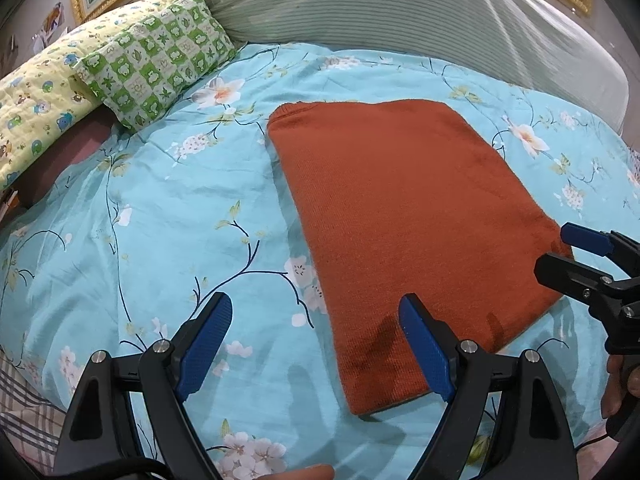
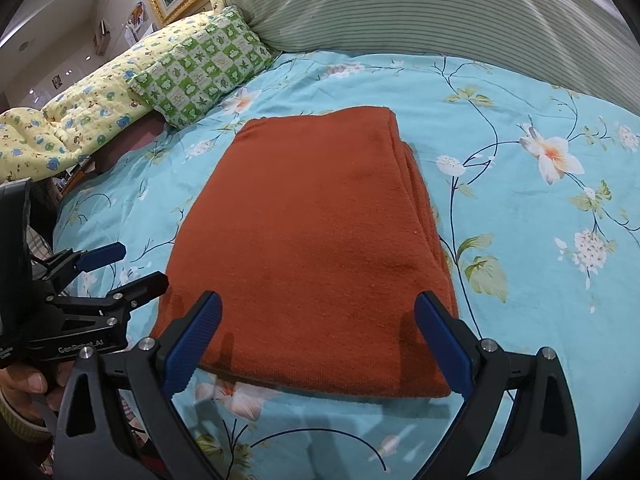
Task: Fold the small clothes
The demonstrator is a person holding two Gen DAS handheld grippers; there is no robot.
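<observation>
While both claws hang spread apart and holding nothing, the bed cover (image 2: 520, 208), blue with white blossoms and dark twigs, fills most of each view and runs beneath and ahead of them. Far beyond the claws, a big striped green cushion (image 2: 440, 8) leans along the back of the bed. Off to the far left of both claws lies a yellow quilt (image 1: 36, 104) printed with small animals, and a green checked pillow (image 2: 204, 68) rests against it, touching the striped cushion's corner.

Folded into a flat rectangle, the rust-orange knit garment (image 2: 304, 232) lies on the cover right ahead of the right claw (image 2: 318, 344), its near edge sitting between that claw's blue fingers (image 2: 440, 340); stacked layers show along its right side. From the left claw (image 1: 316, 348), the garment lies ahead and to the right, with the near left corner just past the right-hand finger.

Each claw shows at the edge of the other's view, jaws parted, near the garment's near corners. A hand (image 2: 28, 384) grips the left claw's handle. Nothing lies on top of the garment.
</observation>
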